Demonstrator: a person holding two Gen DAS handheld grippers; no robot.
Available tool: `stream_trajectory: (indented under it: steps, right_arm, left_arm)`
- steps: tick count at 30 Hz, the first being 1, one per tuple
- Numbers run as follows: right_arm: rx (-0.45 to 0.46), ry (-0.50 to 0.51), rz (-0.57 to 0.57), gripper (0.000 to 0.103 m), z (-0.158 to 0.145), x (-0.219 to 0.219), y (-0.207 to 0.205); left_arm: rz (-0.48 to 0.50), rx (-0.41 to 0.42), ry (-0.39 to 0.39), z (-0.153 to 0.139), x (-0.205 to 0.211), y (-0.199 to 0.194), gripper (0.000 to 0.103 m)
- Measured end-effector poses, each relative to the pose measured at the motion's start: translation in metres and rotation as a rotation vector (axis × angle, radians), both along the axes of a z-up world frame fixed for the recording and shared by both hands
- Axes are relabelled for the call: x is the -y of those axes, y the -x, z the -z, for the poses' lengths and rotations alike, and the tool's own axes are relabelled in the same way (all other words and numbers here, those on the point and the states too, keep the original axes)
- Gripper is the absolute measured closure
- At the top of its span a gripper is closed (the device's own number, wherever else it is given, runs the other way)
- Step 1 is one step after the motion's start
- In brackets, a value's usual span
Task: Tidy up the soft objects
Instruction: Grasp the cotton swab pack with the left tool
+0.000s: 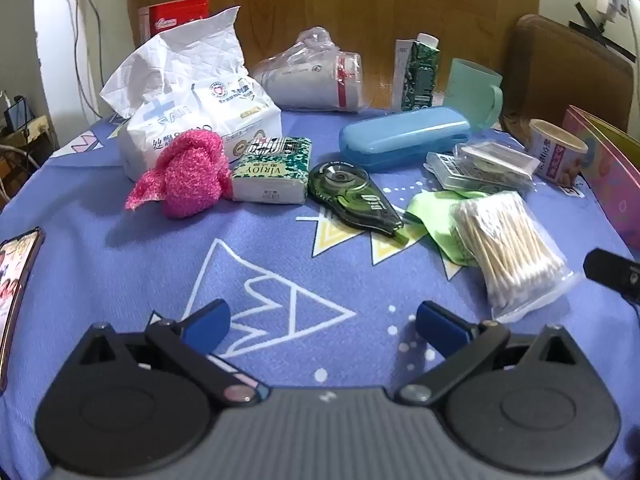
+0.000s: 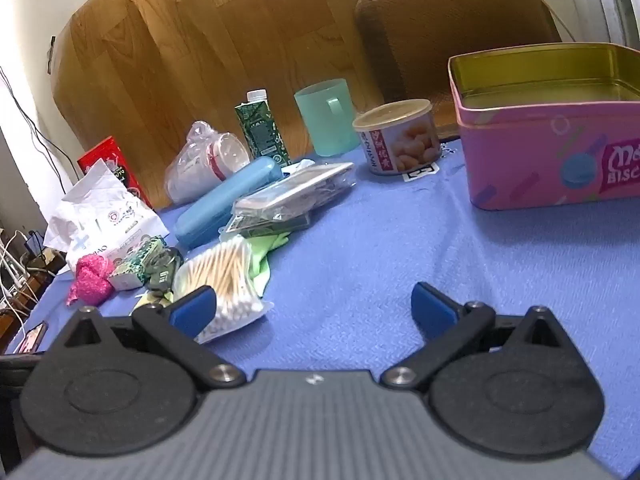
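Left gripper [image 1: 322, 324] over blue patterned tablecloth [image 1: 160, 264], blue fingertips [image 1: 208, 322] wide apart, nothing between, tilted down toward cloth. Right gripper [image 2: 314, 310] same: fingers spread wide, empty, above plain blue cloth, left pad just in front of cotton swab bag [image 2: 228, 276] in that view, contact unclear. Soft stuff clustered left-centre: pink fluffy cloth [image 1: 188, 176] bunched on table, touching front of white tissue pack [image 1: 192, 116] with one sheet sticking up; small green tissue packet [image 1: 274, 170] just beside pink cloth on its right. Green tape dispenser [image 1: 354, 196] lying flat next to packet. Light green cloth [image 1: 436, 208] partly under swab bag [image 1: 508, 244], near table's right side. Clear plastic cases [image 1: 480, 168] stacked behind green cloth. Blue glasses case [image 1: 404, 136] lying behind tape dispenser. Further back: bagged stack of paper cups [image 1: 316, 76] on its side, green drink carton [image 1: 420, 72] upright, teal mug [image 1: 472, 88] upright, red box [image 1: 176, 14] behind tissue pack. Small round can [image 2: 398, 136] upright near mug. Pink biscuit tin [image 2: 552, 136] open, lid off, inside looks empty, at right, well apart from soft items. Phone [image 1: 18, 280] at left table edge, screen lit. Wood panel and brown chair back behind table.
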State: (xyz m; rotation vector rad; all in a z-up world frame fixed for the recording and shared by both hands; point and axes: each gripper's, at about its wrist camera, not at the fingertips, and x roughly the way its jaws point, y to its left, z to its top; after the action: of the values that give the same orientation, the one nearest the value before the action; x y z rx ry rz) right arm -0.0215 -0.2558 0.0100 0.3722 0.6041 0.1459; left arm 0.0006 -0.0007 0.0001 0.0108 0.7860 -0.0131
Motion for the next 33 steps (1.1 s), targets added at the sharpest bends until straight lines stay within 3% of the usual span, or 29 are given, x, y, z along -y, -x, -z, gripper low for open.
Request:
stream_trajectory:
  steps: [1,6,14,21,25,28,33]
  right_arm:
    - [0.012,0.036,-0.005,0.000,0.000,0.001,0.000]
    - [0.016,0.018,-0.004,0.000,0.001,0.003,0.000]
    - [0.021,-0.019,-0.008,0.000,-0.002,0.000,0.003]
    - [0.047,0.004,-0.043,0.016,-0.001,-0.003,0.005]
    - [0.058,0.027,-0.075,0.033,-0.002,-0.007,0.005]
    - [0.067,0.056,-0.116,0.043,-0.002,-0.013,0.006]
    - [0.097,0.116,-0.188,0.043,-0.004,-0.026,0.008]
  left_arm:
    - [0.005,-0.001,-0.003,0.000,0.001,-0.001,0.000]
    - [0.029,0.075,-0.007,0.000,0.004,0.013,0.000]
    - [0.067,0.072,0.007,0.001,-0.005,0.013,0.000]
    - [0.067,0.094,0.056,-0.001,-0.013,0.014,0.000]
    - [0.056,0.101,0.093,-0.004,-0.025,0.011,0.001]
    - [0.067,0.091,0.140,-0.009,-0.034,0.006,0.008]
    - [0.136,0.058,0.271,-0.018,-0.037,-0.007,0.016]
